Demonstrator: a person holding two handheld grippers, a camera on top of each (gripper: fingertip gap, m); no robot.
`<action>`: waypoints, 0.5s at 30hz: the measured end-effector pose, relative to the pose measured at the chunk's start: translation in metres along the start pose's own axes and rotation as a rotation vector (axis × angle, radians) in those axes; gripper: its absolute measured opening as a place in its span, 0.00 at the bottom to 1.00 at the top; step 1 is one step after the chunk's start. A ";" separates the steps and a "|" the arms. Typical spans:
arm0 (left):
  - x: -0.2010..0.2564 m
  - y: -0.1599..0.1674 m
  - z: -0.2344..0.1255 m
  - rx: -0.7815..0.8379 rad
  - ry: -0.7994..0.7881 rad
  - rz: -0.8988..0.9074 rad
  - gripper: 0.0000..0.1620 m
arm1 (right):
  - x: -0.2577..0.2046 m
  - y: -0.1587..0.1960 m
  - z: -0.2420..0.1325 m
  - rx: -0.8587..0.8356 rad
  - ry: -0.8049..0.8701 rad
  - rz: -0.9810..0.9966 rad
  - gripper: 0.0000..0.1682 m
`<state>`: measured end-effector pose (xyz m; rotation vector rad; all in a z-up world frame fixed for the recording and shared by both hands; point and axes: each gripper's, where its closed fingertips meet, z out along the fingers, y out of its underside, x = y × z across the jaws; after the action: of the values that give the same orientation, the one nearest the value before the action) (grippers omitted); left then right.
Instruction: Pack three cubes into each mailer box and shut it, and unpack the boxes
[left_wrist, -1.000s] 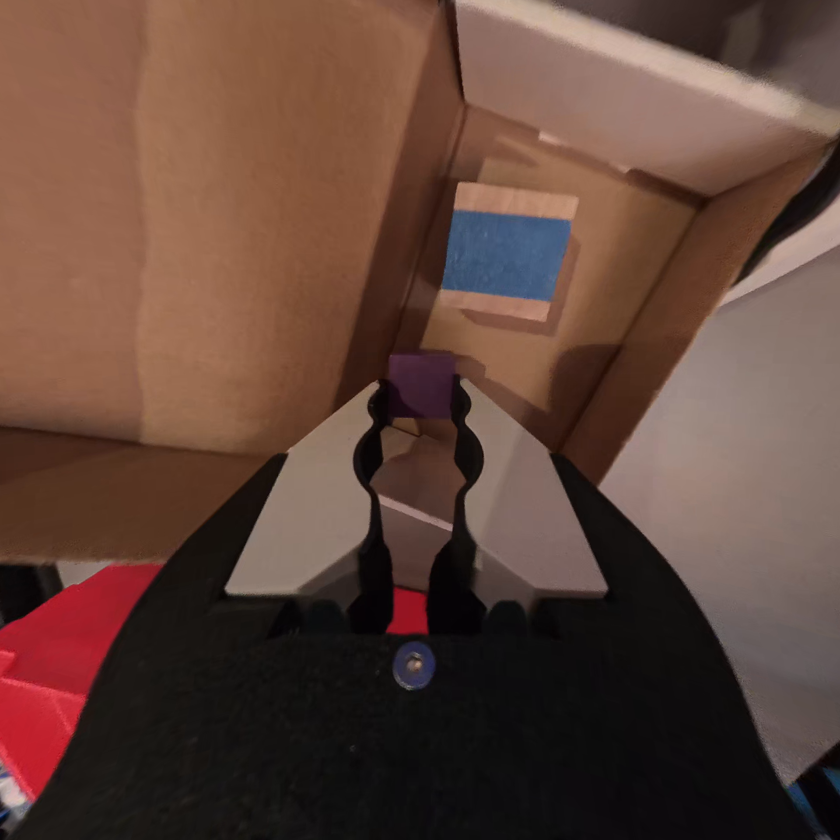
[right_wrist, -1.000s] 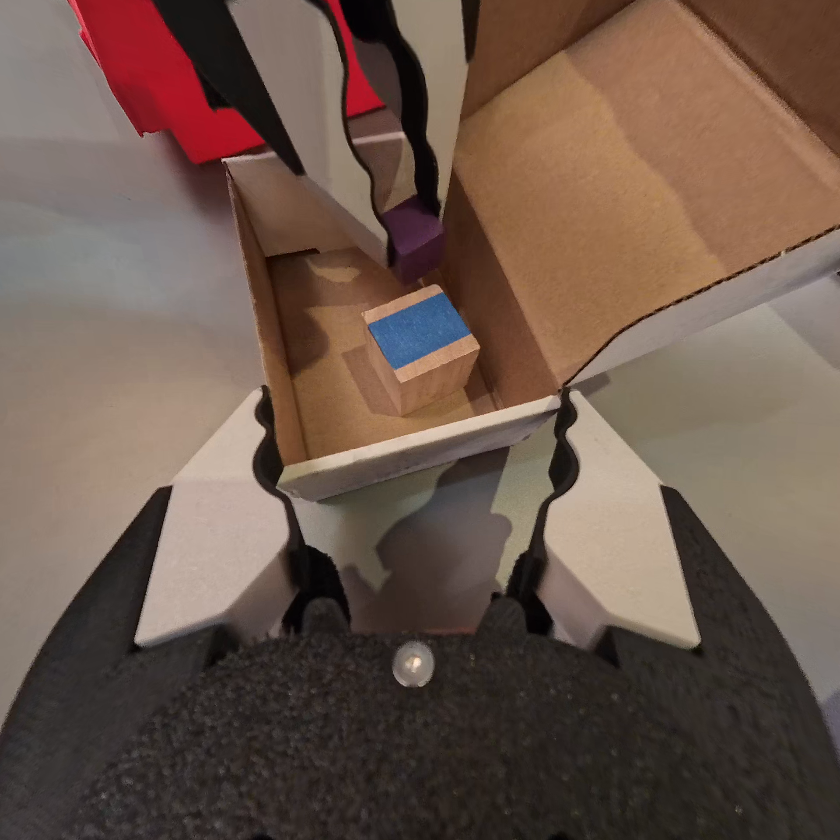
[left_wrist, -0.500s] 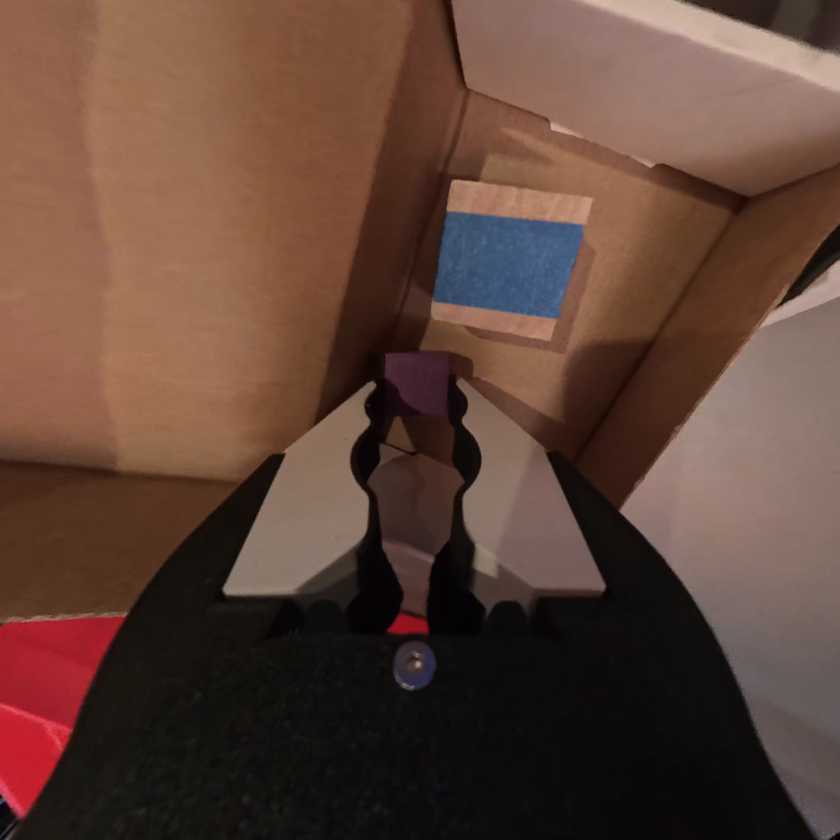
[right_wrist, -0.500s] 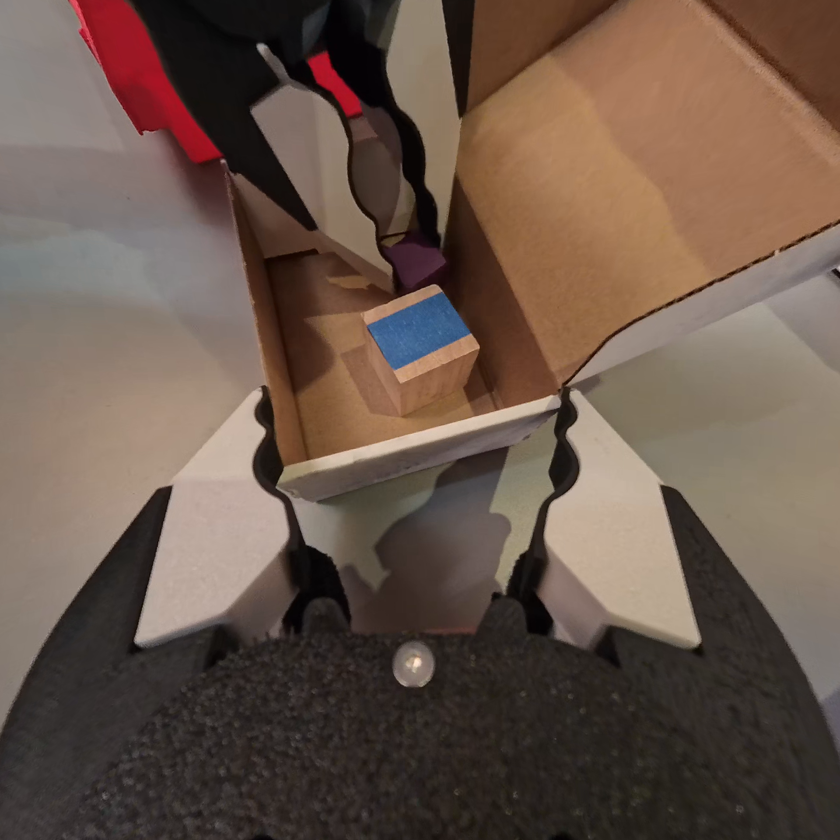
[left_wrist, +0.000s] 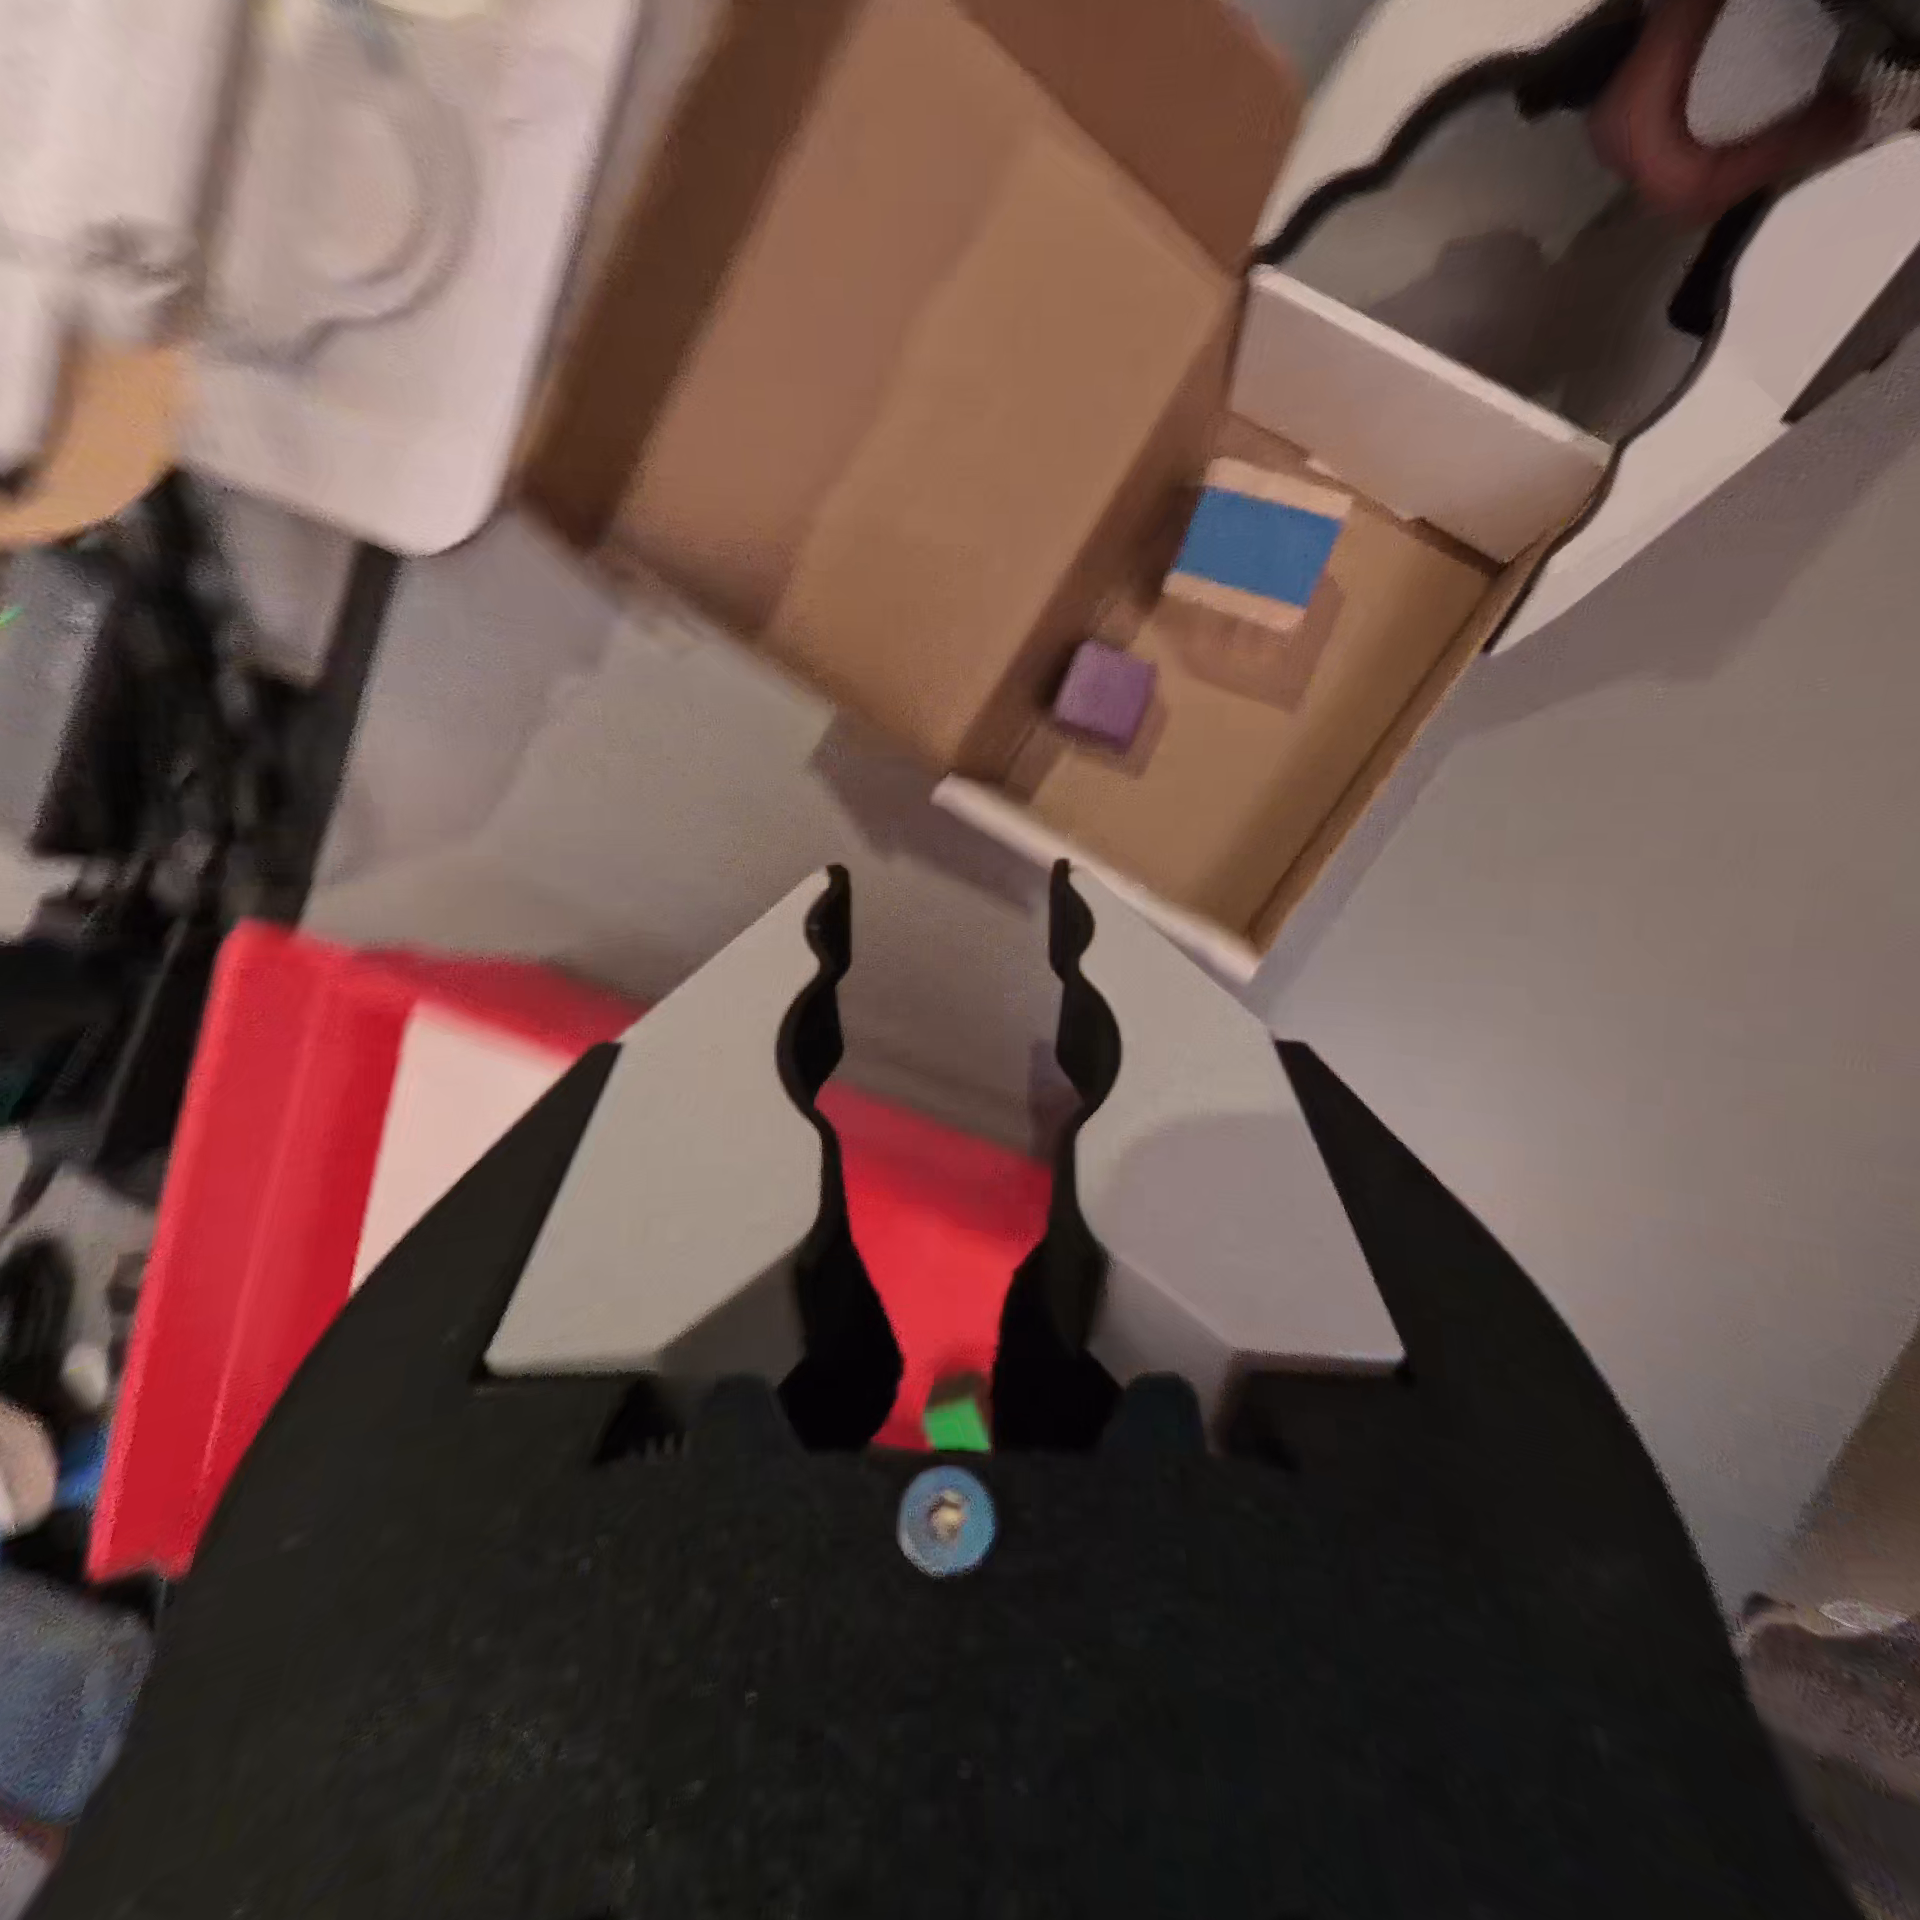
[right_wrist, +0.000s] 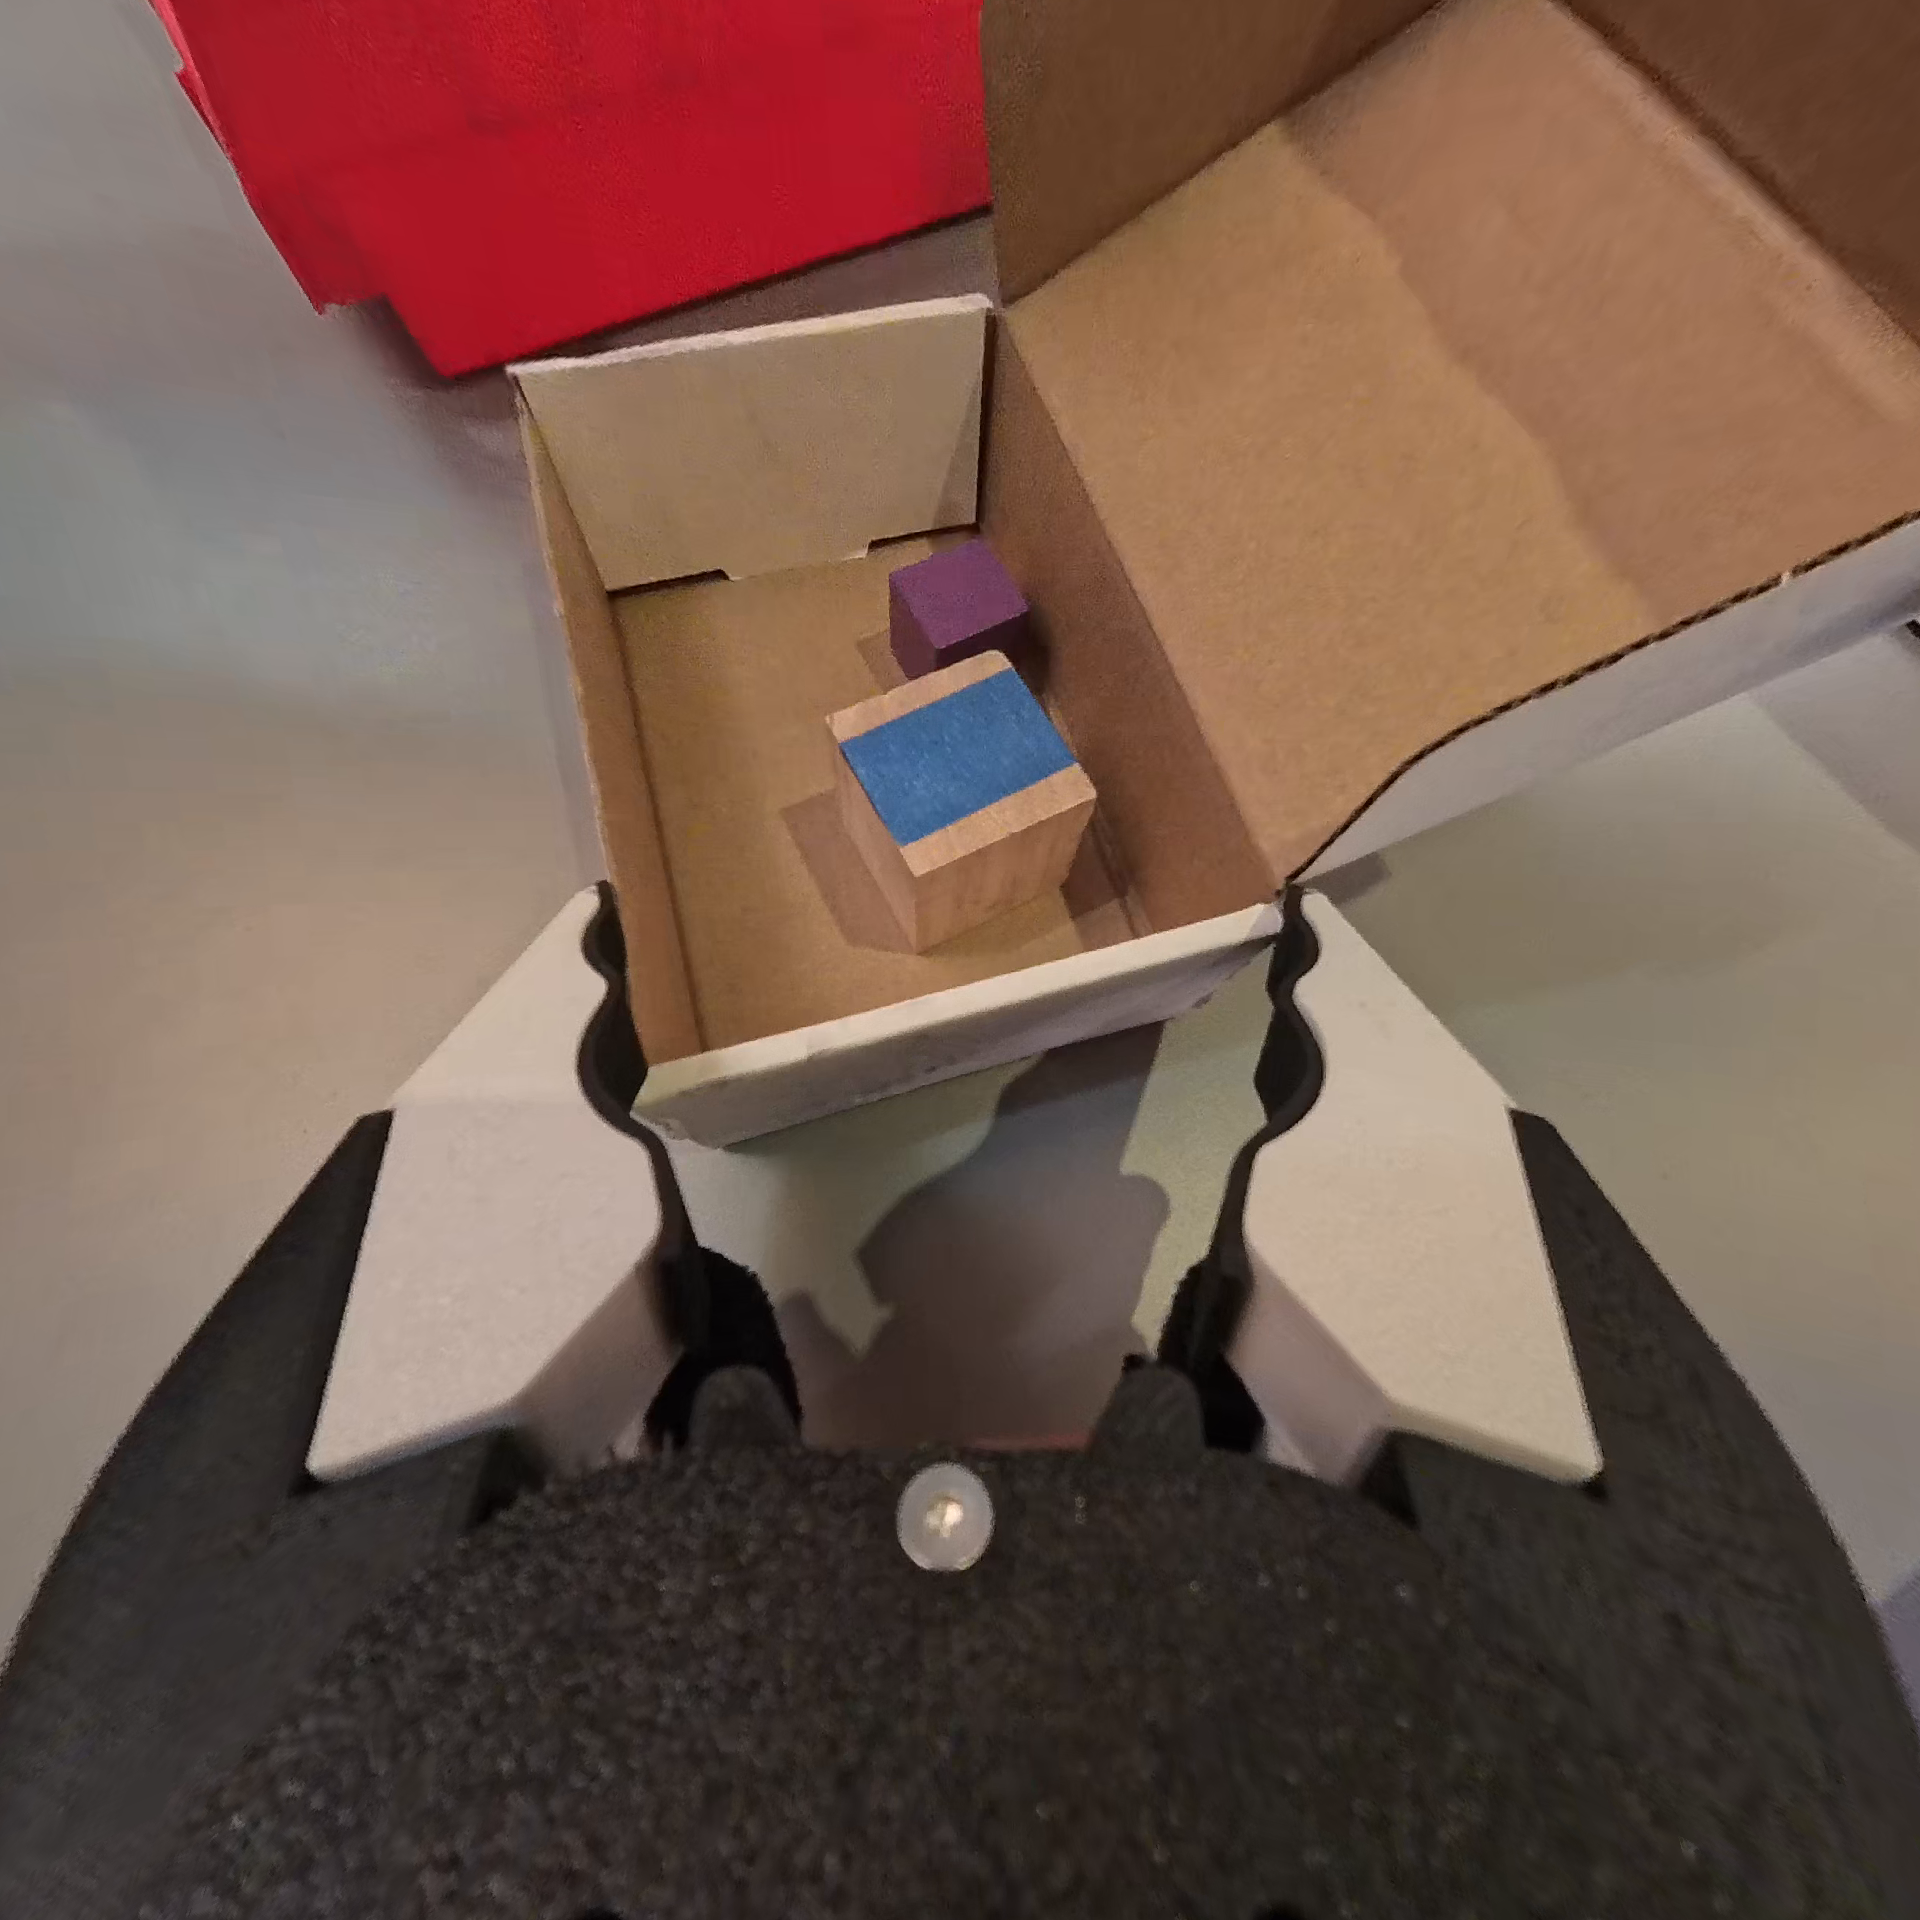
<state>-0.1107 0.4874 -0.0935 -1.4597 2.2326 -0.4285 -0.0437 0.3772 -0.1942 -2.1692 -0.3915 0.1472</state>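
An open white mailer box (right_wrist: 935, 1049) with a brown inside stands on the grey table, its lid (right_wrist: 1351, 499) raised to the right. In it sit a wooden cube with a blue top (right_wrist: 956, 769) and a small purple cube (right_wrist: 956, 613) behind it, close together. My right gripper (right_wrist: 945, 925) is open and its tips flank the box's near wall. My left gripper (left_wrist: 948, 894) is open and empty, held above the table outside the box (left_wrist: 1392, 384). From there I see the blue-topped cube (left_wrist: 1257, 551) and the purple cube (left_wrist: 1104, 694).
A red box (right_wrist: 623, 156) lies just beyond the mailer box; in the left wrist view it (left_wrist: 291, 1143) sits under my left gripper with a small green cube (left_wrist: 956, 1423) on it. The right gripper's fingers (left_wrist: 1371, 125) show at the box's far side. Dark clutter lies beyond the table's left edge. Across from one pair of fingers to the other is roughly 15 centimeters. The purple cube (left_wrist: 1104, 694) is about 8 centimeters from my right fingertips. Seen from the right wrist view (right_wrist: 956, 580) as well.
My left gripper has let go of the purple cube inside the box, opened, and pulled back up and out. The purple cube now rests on the box floor. The right gripper has not moved.
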 end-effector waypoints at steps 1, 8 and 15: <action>-0.014 0.013 -0.021 0.017 -0.025 -0.046 0.21 | 0.000 0.000 0.000 -0.002 0.001 -0.001 0.72; -0.052 0.178 -0.012 -0.403 -0.046 -0.111 0.22 | 0.000 0.000 0.000 -0.013 -0.001 -0.006 0.72; -0.050 0.205 0.028 -0.452 0.014 -0.176 0.23 | 0.000 0.000 0.000 -0.009 -0.004 0.002 0.72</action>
<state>-0.2396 0.6138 -0.2060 -1.8901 2.3195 0.0228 -0.0435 0.3774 -0.1945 -2.1781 -0.3933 0.1508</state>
